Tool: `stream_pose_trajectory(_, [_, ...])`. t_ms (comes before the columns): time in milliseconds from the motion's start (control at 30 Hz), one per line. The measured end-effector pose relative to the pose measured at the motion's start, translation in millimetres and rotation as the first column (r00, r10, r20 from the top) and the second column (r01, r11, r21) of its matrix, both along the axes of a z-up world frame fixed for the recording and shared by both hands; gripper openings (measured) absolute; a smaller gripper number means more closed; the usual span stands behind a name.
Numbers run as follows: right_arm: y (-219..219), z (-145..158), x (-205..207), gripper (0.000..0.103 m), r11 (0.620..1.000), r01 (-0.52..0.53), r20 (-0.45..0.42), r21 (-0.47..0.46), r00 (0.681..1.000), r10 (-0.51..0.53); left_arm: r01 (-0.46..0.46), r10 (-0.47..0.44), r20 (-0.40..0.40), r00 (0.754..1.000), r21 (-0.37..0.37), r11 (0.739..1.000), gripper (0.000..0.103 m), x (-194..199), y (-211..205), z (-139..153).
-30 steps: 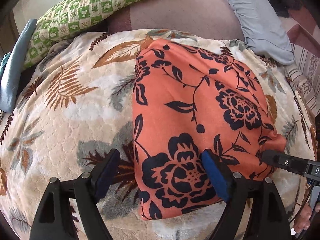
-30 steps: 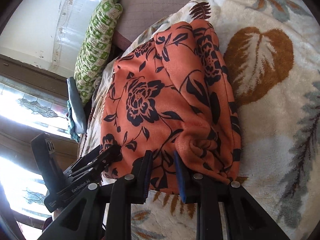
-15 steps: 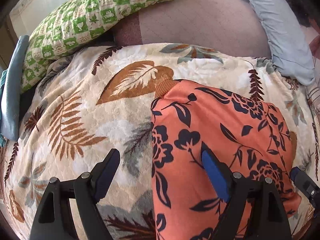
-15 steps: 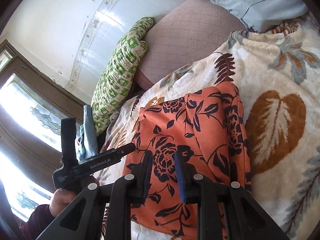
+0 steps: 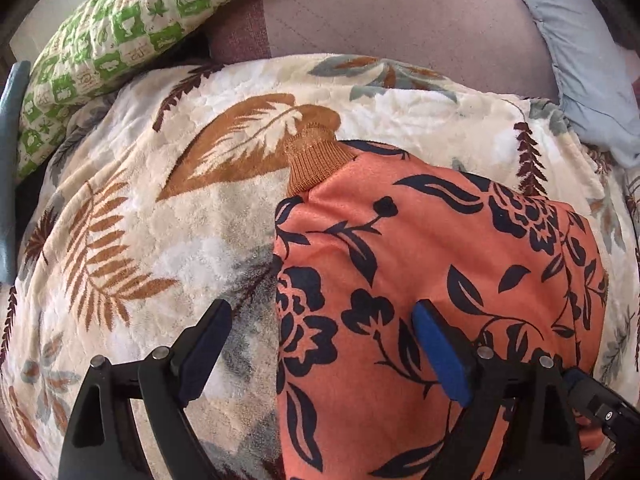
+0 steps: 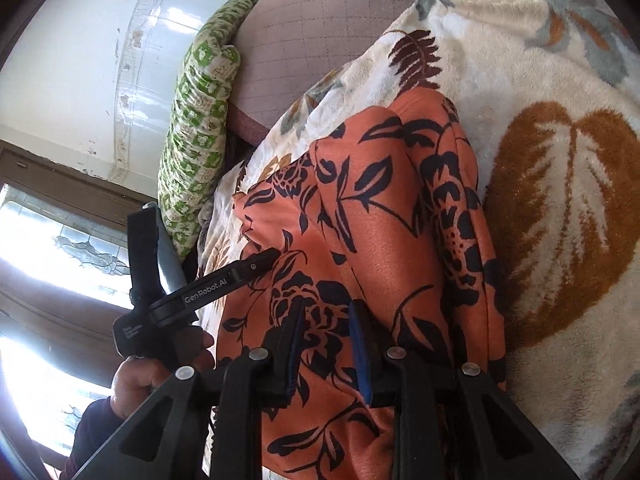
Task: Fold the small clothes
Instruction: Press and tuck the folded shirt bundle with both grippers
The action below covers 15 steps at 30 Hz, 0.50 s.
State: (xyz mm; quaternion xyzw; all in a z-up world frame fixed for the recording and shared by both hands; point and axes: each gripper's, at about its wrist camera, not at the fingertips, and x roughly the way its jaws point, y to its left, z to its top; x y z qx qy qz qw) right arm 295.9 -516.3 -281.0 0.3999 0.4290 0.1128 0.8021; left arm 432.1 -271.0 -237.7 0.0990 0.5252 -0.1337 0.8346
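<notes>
An orange garment with dark floral print (image 5: 440,264) lies folded on a leaf-patterned blanket (image 5: 180,220), a brown ribbed cuff (image 5: 316,156) poking out at its far edge. My left gripper (image 5: 320,344) is open wide, hovering over the garment's left edge, nothing between its pads. In the right wrist view the garment (image 6: 392,216) lies as a long folded bundle. My right gripper (image 6: 326,344) stands just above its near end, jaws a narrow gap apart with nothing clamped. The left gripper (image 6: 256,260) shows there at the garment's left side.
A green checked pillow (image 5: 120,28) and a mauve cushion (image 5: 400,20) lie beyond the blanket. A grey-blue pillow (image 5: 580,60) is at the far right, a blue cloth (image 5: 8,168) at the left edge. A window (image 6: 48,280) is on the left.
Both grippers have moved forward over the garment, so it sits lower and closer in view. The brown cuff came into sight. The right gripper no longer pinches the hem.
</notes>
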Motion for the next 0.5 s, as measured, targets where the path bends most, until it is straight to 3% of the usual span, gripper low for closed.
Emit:
stream_pose_trajectory(233, [2.1, 39.7, -21.1, 0.028, 0.999, -0.007, 0.139, -0.047, 0.990, 0.014, 0.072, -0.061, 0.130, 0.990, -0.083, 0.994, 0.092, -60.3, 16.6, 43.7])
stream_pose_trajectory(300, [3.8, 43.3, -25.9, 0.037, 0.998, -0.015, 0.138, -0.063, 0.990, 0.023, 0.095, -0.084, 0.126, 0.988, -0.080, 0.992, 0.092, -75.2, 19.6, 46.7])
stream_pose_trajectory(367, [5.5, 44.2, -30.1, 0.063, 0.997, -0.011, 0.130, -0.076, 0.991, 0.021, 0.119, -0.112, 0.119, 0.987, -0.056, 0.991, 0.092, -87.0, 21.5, 46.0])
stream_pose_trajectory(500, [11.1, 36.9, -31.3, 0.063, 0.992, -0.045, 0.078, -0.116, 0.996, 0.054, 0.131, -0.133, 0.070, 0.989, 0.030, 0.991, 0.092, -96.2, 21.8, 25.4])
